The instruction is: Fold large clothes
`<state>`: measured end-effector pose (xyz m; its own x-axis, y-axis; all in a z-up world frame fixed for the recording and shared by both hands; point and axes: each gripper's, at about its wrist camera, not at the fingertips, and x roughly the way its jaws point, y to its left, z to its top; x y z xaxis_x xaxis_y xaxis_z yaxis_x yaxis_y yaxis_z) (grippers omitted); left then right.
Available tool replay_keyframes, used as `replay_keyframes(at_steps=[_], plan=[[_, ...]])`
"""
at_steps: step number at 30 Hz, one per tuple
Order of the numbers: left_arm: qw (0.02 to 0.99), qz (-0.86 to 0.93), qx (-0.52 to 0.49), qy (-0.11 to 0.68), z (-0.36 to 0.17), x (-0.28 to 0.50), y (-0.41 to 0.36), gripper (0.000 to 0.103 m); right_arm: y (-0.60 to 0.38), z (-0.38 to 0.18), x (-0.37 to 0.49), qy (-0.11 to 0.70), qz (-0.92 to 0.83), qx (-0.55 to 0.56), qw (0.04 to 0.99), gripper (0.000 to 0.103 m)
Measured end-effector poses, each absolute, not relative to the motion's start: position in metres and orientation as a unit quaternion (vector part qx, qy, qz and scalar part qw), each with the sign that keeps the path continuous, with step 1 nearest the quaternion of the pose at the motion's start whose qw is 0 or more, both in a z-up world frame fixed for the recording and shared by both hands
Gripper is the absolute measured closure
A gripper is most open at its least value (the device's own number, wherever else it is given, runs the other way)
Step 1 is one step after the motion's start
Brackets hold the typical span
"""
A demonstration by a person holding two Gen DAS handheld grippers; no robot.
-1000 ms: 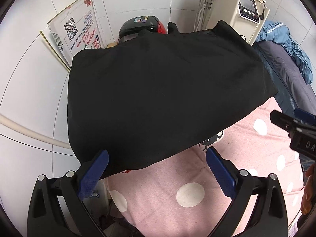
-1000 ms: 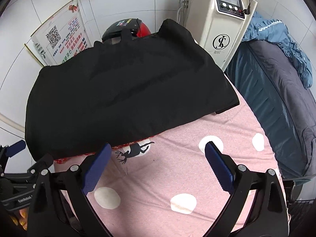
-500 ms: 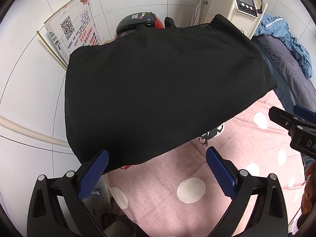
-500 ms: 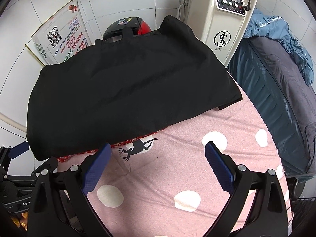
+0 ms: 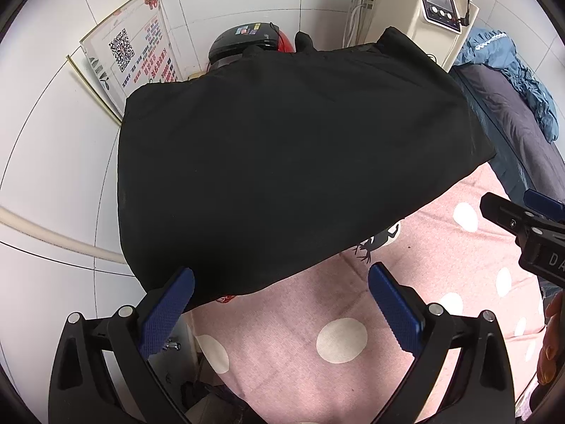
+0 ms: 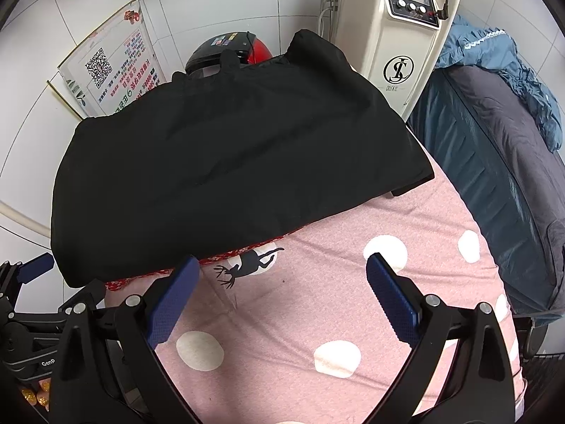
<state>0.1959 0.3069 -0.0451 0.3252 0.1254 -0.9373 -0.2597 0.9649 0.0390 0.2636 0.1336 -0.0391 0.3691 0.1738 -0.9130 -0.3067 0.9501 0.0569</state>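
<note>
My left gripper [image 5: 280,298] had crept closer to the black garment [image 5: 293,162], jaws apart. It lay flat on the pink table [image 5: 434,258], long side across both grippers. My right gripper [image 6: 282,295], jaws apart too, hung farther back.

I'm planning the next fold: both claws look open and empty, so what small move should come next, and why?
Probably bring the left claw forward and close it on the near edge of the black garment. That edge lies just ahead of its open fingers, while the right claw hangs open over bare pink spotted cover.
</note>
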Motion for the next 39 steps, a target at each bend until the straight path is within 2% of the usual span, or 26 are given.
replay_keyframes(at_steps=[29, 39], plan=[[0.823, 0.142, -0.027, 0.549, -0.040, 0.190, 0.306, 0.006, 0.149, -0.031, 0.260, 0.536, 0.156, -0.068, 0.827, 0.009], [0.813, 0.145, -0.044, 0.563, -0.041, 0.191, 0.312, 0.006, 0.155, -0.030, 0.256, 0.533, 0.163, -0.073, 0.827, 0.009]])
